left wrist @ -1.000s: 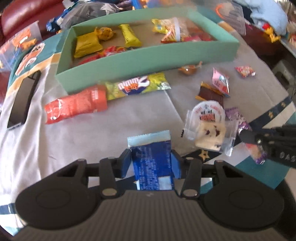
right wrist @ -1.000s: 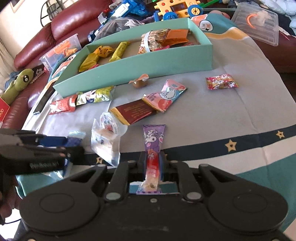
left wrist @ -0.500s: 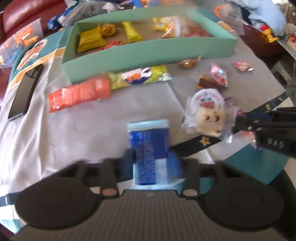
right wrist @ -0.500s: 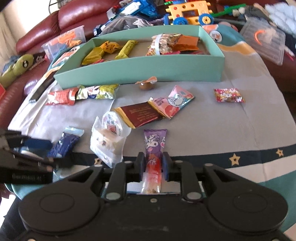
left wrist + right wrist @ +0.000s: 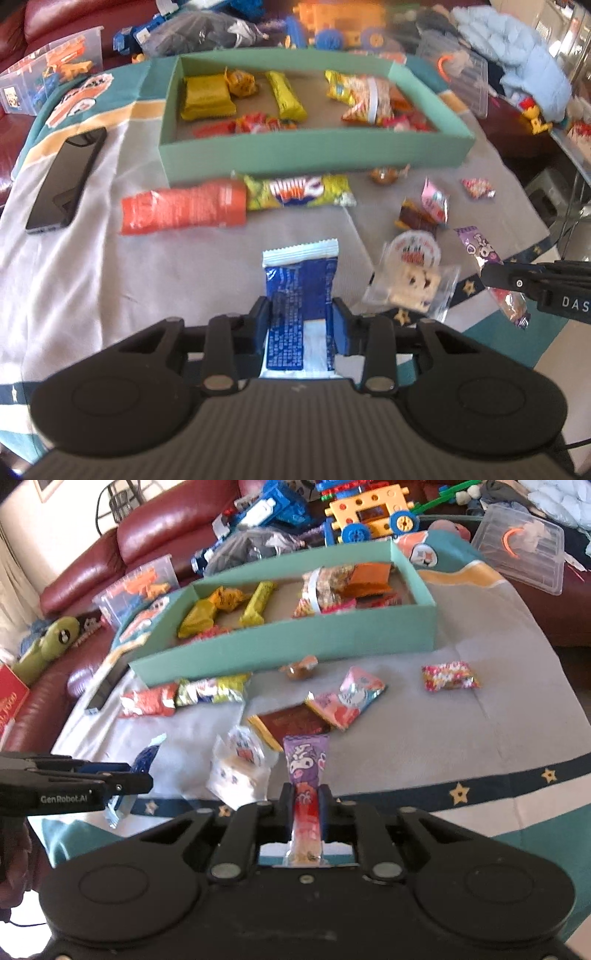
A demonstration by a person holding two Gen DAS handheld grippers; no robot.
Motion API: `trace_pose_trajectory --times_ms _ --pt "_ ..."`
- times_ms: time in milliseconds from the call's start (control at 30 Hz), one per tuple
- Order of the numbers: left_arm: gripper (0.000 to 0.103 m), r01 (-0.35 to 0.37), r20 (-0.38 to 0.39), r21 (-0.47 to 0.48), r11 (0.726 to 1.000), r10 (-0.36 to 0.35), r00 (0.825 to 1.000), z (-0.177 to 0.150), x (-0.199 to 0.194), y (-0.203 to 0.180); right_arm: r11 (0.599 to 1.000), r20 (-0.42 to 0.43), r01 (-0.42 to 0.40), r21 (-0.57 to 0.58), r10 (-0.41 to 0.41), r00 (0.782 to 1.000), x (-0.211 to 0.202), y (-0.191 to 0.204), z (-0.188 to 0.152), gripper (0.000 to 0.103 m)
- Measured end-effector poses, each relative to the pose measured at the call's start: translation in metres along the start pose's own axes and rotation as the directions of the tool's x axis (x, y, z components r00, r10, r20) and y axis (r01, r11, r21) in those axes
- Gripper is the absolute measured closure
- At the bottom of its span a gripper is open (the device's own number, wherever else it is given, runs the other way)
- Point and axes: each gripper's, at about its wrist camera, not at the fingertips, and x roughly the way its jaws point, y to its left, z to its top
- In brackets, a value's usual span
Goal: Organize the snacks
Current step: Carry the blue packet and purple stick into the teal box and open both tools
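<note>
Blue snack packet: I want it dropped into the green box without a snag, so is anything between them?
Only the box's near wall rises between it and the blue snack packet; the red and yellow-green packets lie flat before it.

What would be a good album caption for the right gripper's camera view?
Right gripper pinching a purple snack stick above a snack-strewn tablecloth, the green box waiting beyond.

Black phone (image 5: 66,181) on cloth (image 5: 74,277) — red sofa (image 5: 147,528), toy truck (image 5: 373,513) behind.
</note>
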Motion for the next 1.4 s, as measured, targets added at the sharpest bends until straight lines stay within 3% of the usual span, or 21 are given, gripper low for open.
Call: trace_pose_trajectory --times_ms 267,533,900,1400 --pt "0.069 0.029 0.077 0.003 1.0 -0.029 0.997 0.053 -0.016 0.008 0.998 0.097 -0.06 0.034 0.057 0.994 -0.01 0.004 0.063 0.091" --pt "0.069 0.02 0.149 0.028 0.999 -0.024 0.989 0.128 -0.013 0.009 0.993 0.158 -0.106 0.06 0.096 0.983 0.014 0.008 0.141 0.091" --pt "0.069 0.014 0.132 0.051 0.999 -0.021 0.991 0.208 0.05 -0.002 0.987 0.161 -0.113 0.111 0.095 0.982 0.086 0.009 0.224 0.091" --pt "0.068 0.026 0.072 -0.011 1.0 -0.025 0.997 0.258 0.136 -0.001 0.989 0.095 -0.095 0.116 0.084 0.992 0.174 0.002 0.266 0.09"
